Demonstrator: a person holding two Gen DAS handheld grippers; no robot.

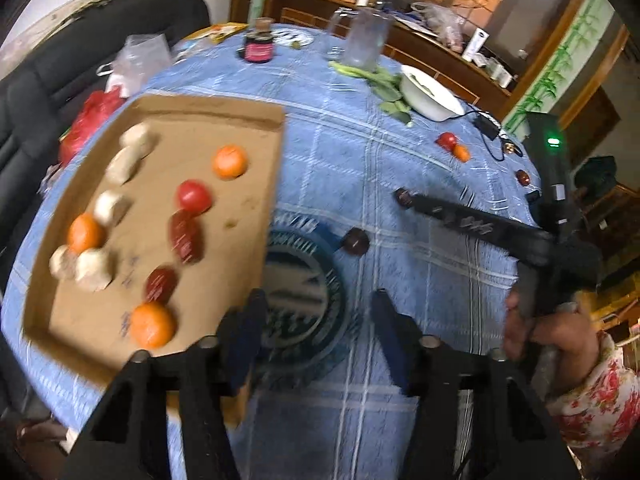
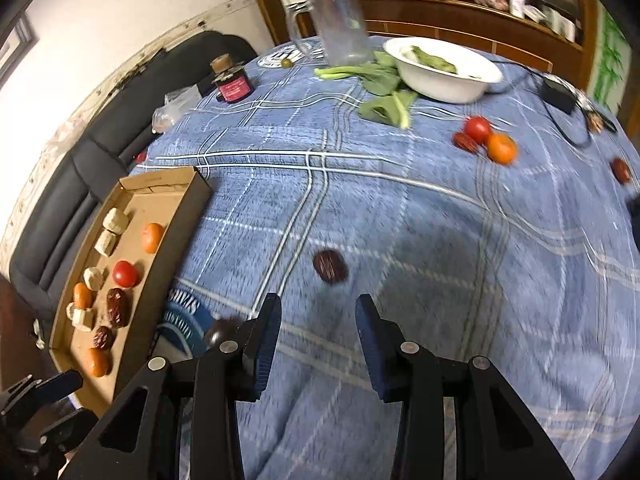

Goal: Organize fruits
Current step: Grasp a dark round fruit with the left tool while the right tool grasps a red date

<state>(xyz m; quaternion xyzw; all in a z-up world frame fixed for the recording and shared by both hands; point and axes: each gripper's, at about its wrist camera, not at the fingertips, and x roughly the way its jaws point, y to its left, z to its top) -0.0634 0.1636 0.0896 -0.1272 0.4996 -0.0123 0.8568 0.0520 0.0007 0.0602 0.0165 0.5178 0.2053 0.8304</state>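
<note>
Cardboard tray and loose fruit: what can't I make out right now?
- Left wrist view: cardboard tray near corner is hidden behind the left gripper fingers; motion blur smears its contents.
- Right wrist view: dark fruit is half hidden behind the right gripper.
- Right wrist view: the tray's near end is cut off by the gripper body.

A cardboard tray (image 2: 192, 192) sits at the left edge of the worktop (image 2: 440, 240), with a sofa (image 2: 100, 148) behind it. In the tray lie oranges (image 1: 229, 162), a tomato (image 1: 194, 196), dates (image 1: 185, 236) and pale blocks (image 1: 113, 206). To the tray's right, one date (image 2: 330, 266) lies alone on the cloth, another (image 2: 219, 332) nearer the tray. Far right, a tomato (image 2: 478, 129), a date (image 2: 465, 142) and an orange (image 2: 501, 148) cluster together, touching. Behind them stands a bowl (image 2: 444, 80), leafy greens (image 2: 380, 80) left of it, a jug (image 2: 340, 28) behind those. A jar (image 2: 233, 84) stands at the far left.
</note>
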